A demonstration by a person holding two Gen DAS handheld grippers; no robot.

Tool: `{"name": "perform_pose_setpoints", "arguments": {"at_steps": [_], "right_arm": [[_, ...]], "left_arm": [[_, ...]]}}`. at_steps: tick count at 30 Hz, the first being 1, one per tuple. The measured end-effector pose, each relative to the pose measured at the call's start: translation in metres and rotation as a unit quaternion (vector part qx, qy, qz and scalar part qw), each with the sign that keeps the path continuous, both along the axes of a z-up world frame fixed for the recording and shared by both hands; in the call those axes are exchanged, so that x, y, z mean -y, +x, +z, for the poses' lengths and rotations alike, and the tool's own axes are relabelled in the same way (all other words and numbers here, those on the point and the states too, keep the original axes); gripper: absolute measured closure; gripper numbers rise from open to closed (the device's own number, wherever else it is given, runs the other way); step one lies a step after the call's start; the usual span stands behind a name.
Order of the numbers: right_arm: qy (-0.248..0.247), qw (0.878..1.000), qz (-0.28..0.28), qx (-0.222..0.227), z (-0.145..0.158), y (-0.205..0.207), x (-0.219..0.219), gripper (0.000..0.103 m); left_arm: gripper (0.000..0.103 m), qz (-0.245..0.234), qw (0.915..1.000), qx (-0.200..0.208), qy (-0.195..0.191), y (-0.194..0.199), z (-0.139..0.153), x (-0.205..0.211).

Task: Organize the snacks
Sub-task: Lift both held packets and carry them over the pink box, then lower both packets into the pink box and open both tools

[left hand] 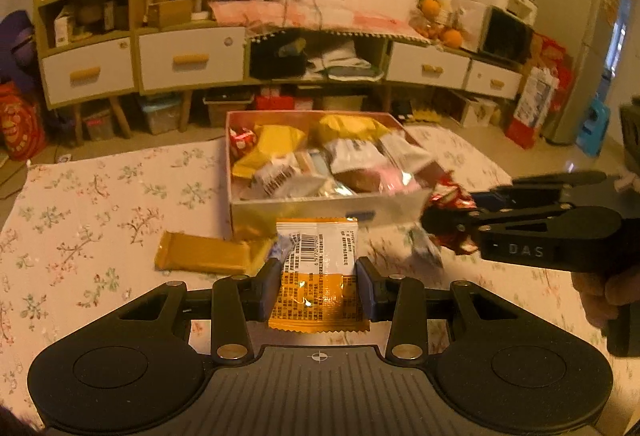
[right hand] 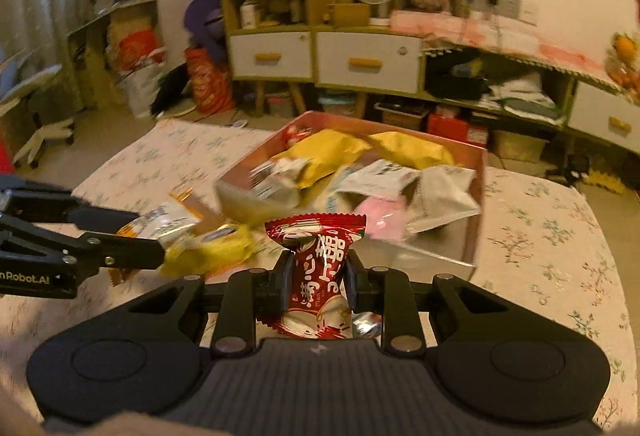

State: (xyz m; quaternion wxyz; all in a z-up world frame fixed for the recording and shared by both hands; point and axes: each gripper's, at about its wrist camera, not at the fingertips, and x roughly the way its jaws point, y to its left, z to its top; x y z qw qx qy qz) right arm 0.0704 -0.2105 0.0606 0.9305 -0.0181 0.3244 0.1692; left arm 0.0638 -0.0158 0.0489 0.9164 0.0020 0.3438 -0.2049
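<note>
Your left gripper is clamping an orange-and-white packet upright between its fingers; your right gripper is pinching a red candy. The snack box is lying just beyond both, slightly nearer your right.

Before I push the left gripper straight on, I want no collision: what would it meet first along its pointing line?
Probably the near wall of the snack box, just beyond the orange-and-white snack packet that the left gripper clamps. Depth is unclear, so it may pass over the rim into the packets inside.
</note>
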Motion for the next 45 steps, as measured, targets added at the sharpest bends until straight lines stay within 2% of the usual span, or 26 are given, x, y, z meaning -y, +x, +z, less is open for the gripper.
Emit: {"name": "perform_pose_setpoints", "arguments": {"at_steps": [4,9,19,25,30,40,45], "right_arm": [[0.021,0.999,-0.031,-0.009,-0.001,0.010,0.013,0.080],[0.022,0.998,-0.054,-0.013,-0.005,0.018,0.019,0.080],[0.041,0.996,-0.079,-0.013,-0.008,0.044,0.027,0.080],[0.035,0.994,-0.099,-0.011,-0.013,0.051,0.034,0.080],[0.039,0.993,-0.111,-0.010,-0.016,0.058,0.039,0.080],[0.032,0.993,-0.110,-0.011,-0.018,0.065,0.030,0.079],[0.027,0.993,-0.119,-0.006,-0.016,0.065,0.029,0.075]], "left_arm": [[0.065,0.013,0.9999,-0.002,0.001,0.019,-0.001,0.002],[0.065,0.022,0.9997,0.006,0.007,0.044,0.001,0.013],[0.065,0.016,0.9994,0.031,-0.002,0.084,0.011,0.052],[0.065,0.032,0.9992,0.011,-0.020,0.114,0.005,0.062],[0.065,0.034,0.9994,0.008,0.001,0.122,-0.005,0.074],[0.065,0.061,0.9981,0.005,-0.003,0.135,-0.012,0.069],[0.062,0.068,0.9976,0.015,-0.004,0.133,-0.010,0.067]]}}
